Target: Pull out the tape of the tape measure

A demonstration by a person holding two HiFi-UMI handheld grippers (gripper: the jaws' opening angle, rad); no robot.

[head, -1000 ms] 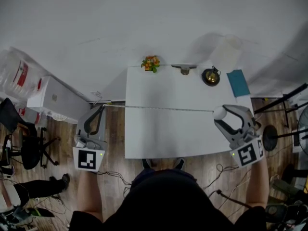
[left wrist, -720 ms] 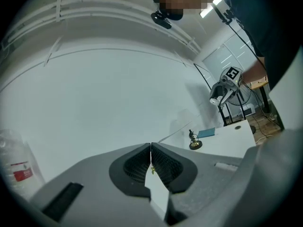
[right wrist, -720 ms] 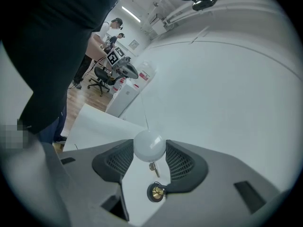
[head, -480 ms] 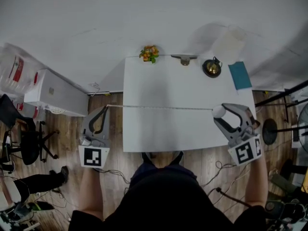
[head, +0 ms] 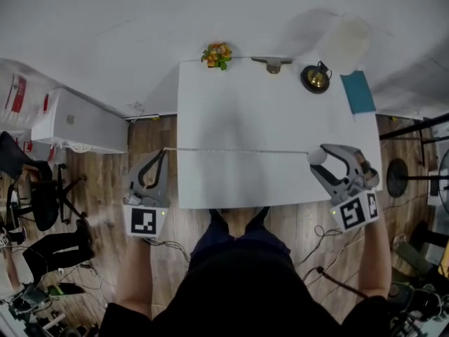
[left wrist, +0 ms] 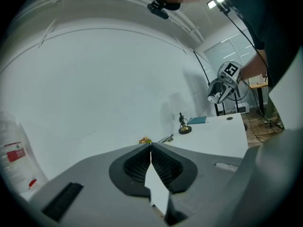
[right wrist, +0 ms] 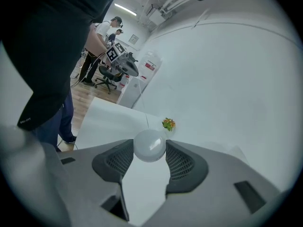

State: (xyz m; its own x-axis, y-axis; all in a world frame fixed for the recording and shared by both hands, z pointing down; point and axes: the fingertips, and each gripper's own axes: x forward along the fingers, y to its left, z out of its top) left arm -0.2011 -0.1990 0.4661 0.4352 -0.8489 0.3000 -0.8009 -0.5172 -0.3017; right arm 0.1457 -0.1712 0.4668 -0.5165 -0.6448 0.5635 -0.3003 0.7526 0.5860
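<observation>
- Your left gripper (head: 163,153) is past the left edge of the table (head: 259,104), out over the wood floor (head: 105,188).
- In the left gripper view, its jaws (left wrist: 150,150) are pressed tight together. From the head view, the tape (head: 238,151) runs right up to their tips, so they pinch its end.
- Your right gripper (head: 319,161) is over the right side of the table, near the front edge.
- Its jaws (right wrist: 150,151) squeeze the tape measure (right wrist: 149,144), a round white case, one jaw on each side.
- The tape is pulled out in a thin straight line across the table, from the case (head: 317,158) to your left gripper.
- At the far edge of the table sit a little plant (head: 217,53), a round gold thing (head: 316,78) and a blue flat thing (head: 358,92). They are well apart from the tape.
</observation>
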